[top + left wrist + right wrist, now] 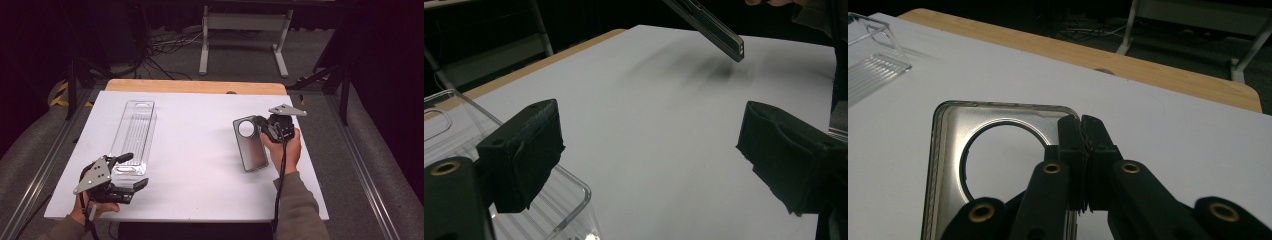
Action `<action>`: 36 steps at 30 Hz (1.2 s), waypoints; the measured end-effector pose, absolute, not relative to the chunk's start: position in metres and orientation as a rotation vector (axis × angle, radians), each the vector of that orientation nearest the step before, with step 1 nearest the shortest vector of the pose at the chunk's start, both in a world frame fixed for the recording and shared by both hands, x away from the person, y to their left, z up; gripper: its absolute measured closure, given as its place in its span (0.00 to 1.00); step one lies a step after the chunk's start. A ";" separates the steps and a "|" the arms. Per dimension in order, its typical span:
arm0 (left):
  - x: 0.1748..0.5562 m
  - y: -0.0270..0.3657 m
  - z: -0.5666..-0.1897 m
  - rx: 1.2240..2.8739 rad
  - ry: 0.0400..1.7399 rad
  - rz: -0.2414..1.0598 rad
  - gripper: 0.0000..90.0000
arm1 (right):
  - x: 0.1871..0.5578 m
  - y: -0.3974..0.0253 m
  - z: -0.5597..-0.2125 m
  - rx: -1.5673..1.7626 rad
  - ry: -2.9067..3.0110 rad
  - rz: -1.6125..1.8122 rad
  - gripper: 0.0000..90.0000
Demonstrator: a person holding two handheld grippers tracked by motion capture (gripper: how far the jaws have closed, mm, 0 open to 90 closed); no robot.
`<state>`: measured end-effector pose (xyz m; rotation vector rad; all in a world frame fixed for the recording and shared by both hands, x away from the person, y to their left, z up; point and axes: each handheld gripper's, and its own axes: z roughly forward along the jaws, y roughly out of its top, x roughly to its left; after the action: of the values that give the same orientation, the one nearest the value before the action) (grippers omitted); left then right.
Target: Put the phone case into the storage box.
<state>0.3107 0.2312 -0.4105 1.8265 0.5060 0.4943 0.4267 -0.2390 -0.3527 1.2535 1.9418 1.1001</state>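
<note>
A dark grey phone case [250, 143] with a large round camera cutout sits at the right of the counter [200, 150], lifted off the white sheet: in the left gripper view its edge [711, 27] hangs in the air above a blurred shadow. The right gripper [264, 127] has its jaws pinched tight on the case's upper right edge, beside the cutout, as the right gripper view shows [1082, 150] with the case [948, 165] tilted under them. The right hand [285, 150] holds that gripper from the near side. Well apart, at the left, a long clear plastic tray [134, 135] lies flat on the sheet. The left gripper [131, 171] rests at its near end, jaws spread wide and holding nothing; one jaw sits over the tray's corner [569, 200]
</note>
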 end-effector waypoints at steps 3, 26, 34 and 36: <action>0.314 0.223 -0.409 1.831 0.498 0.481 0.13 | 0.423 -0.232 -0.351 1.226 1.947 1.120 0.99; 0.341 0.152 -0.399 1.842 0.439 0.405 0.15 | 0.398 -0.190 -0.352 1.067 2.000 1.208 0.99; 0.349 0.133 -0.398 1.811 0.453 0.353 0.17 | 0.386 -0.168 -0.350 0.977 2.019 1.227 0.99; 0.351 0.128 -0.398 1.808 0.467 0.338 0.18 | 0.383 -0.163 -0.351 0.958 2.023 1.229 0.99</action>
<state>0.3512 0.1282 -0.3975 1.8082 0.4666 0.3379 0.3833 -0.1628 -0.3506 0.9585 2.0227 1.2291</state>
